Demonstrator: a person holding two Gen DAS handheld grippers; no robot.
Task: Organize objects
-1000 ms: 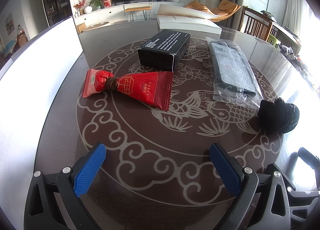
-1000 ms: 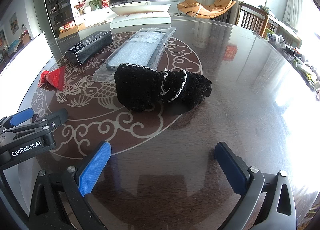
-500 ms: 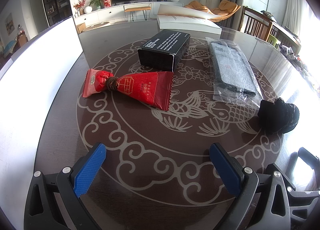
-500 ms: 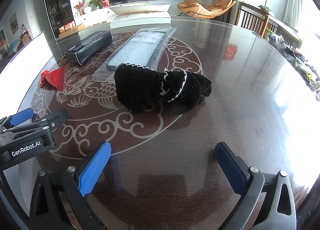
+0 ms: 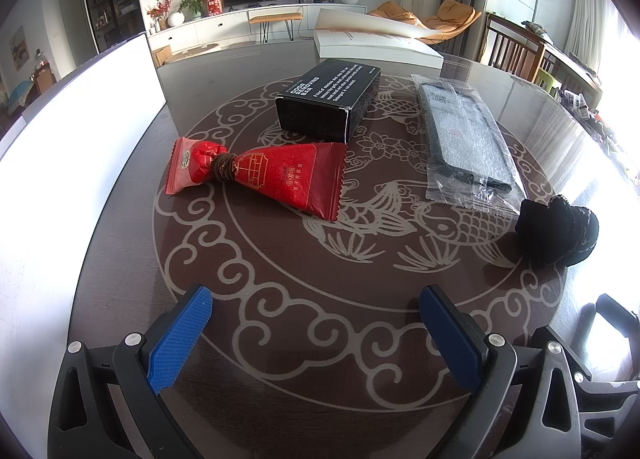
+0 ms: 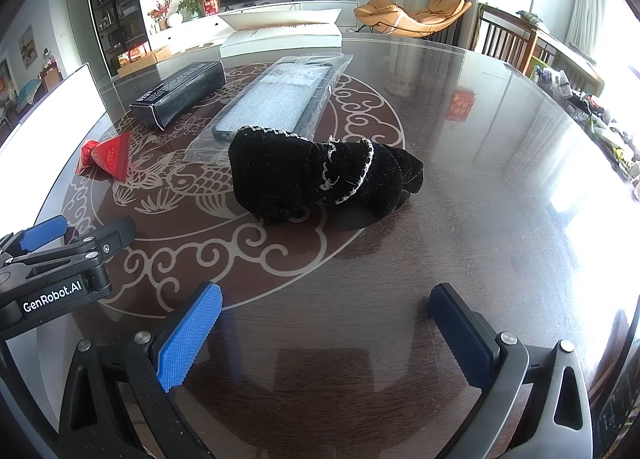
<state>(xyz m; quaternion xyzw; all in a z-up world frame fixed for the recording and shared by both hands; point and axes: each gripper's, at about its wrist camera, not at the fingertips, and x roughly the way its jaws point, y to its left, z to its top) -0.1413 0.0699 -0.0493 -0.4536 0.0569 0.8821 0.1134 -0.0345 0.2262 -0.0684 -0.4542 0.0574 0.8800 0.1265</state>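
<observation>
Bare patterned surface (image 5: 280,279) lies before the left hand-held gripper (image 5: 316,319), jaws apart and empty; a white panel (image 5: 60,163) bounds its 9 o'clock edge. The right hand-held gripper (image 6: 326,321) is also spread and empty. A red packet (image 5: 260,175) lies at 12 o'clock, black box (image 5: 330,99) beyond, bagged case (image 5: 464,139) at 1, black knit bundle (image 6: 316,175) touching the bag.

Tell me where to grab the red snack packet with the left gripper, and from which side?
Probably at the cinched neck, where a brown band ties the red snack packet narrow. It lies flat on the table, so come from above with the open left gripper, fingers straddling the neck across the packet's length. The wide serrated end looks too flat to pinch.
</observation>
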